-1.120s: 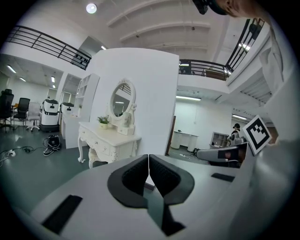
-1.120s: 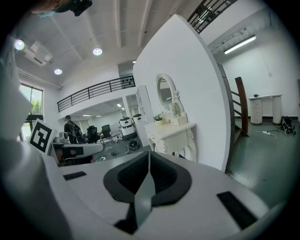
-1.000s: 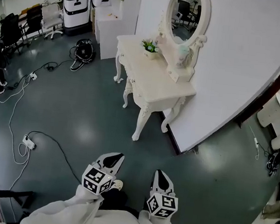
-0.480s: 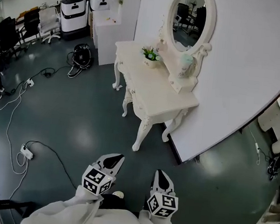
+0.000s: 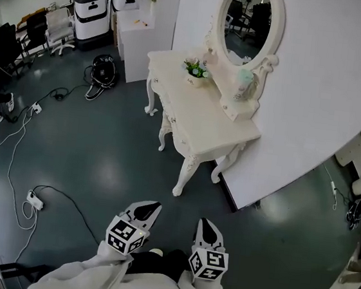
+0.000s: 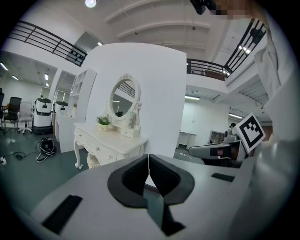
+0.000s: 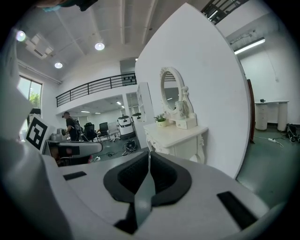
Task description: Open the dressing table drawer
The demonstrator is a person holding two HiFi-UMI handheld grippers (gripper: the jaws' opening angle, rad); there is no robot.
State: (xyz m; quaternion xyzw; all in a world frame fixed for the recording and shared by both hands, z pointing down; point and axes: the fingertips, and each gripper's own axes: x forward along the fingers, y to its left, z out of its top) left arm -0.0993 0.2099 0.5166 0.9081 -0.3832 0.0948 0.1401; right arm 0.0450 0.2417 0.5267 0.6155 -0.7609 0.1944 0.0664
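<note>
The cream dressing table (image 5: 209,121) stands against a white wall panel, well ahead of both grippers. Its drawer fronts (image 5: 172,119) with small knobs face the open floor. On top are an oval mirror (image 5: 249,22) and a small potted plant (image 5: 195,69). My left gripper (image 5: 149,208) and right gripper (image 5: 205,225) are side by side low in the head view, both shut and holding nothing. In the left gripper view the table (image 6: 110,140) lies beyond the shut gripper (image 6: 148,161). The right gripper view has the table (image 7: 176,136) ahead of its shut gripper (image 7: 149,159).
Cables (image 5: 18,148) and a power strip (image 5: 35,200) lie on the dark floor at left. A black bag (image 5: 103,70), white machines (image 5: 92,14) and office chairs (image 5: 45,28) stand at the back left. The white wall panel (image 5: 316,91) runs along the right.
Both grippers and the camera have moved toward the dressing table, which now looks slightly larger and nearer. Both grippers stayed shut.
</note>
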